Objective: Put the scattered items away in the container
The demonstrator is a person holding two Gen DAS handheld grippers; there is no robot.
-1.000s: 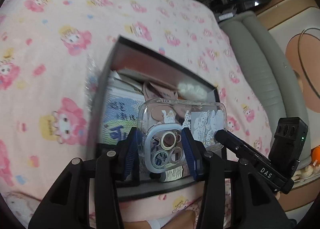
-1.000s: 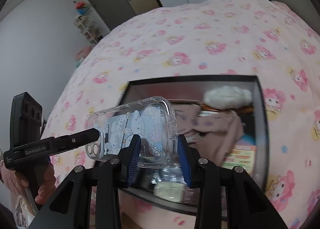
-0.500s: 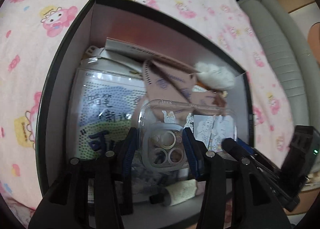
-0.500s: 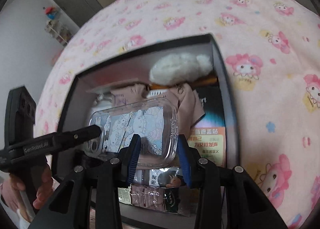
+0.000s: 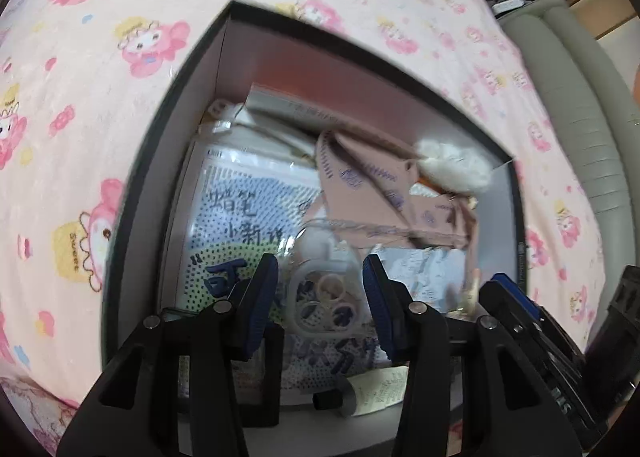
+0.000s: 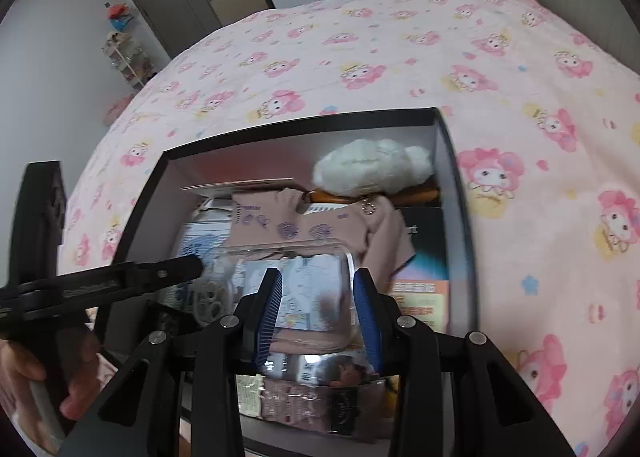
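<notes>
Pink cartoon-print blanket (image 6: 460, 57) covers the bed, and the black open box (image 6: 304, 125) sits on it, also seen from my left wrist (image 5: 160, 161). Box is already crowded: a dotted-print flat pack with blue characters (image 5: 236, 233) lies along its left side, a folded pinkish-brown cloth with purple marks (image 6: 312, 229) is draped across the middle, a white fluffy plush (image 6: 372, 171) sits in the far right corner, a dark booklet with an orange label (image 6: 420, 273) lies along the right wall, and a foil snack pouch (image 6: 304, 401) is at the near edge. The clear phone case with cartoon print (image 6: 308, 285) is low inside the box, over the cloth and the flat pack, held level between both my tools. My right gripper (image 6: 318, 317) pinches its long edges near the plain end, blue pads on either side. My left gripper (image 5: 320, 305) pinches the camera-cutout end (image 5: 324, 301), pads pressed to both edges. Left tool's black finger (image 6: 132, 277) crosses the right-wrist view, with my hand (image 6: 48, 377) on its handle. A small tube with a paper label (image 5: 368, 393) lies on the box floor near the front. Frames are blurry.
</notes>
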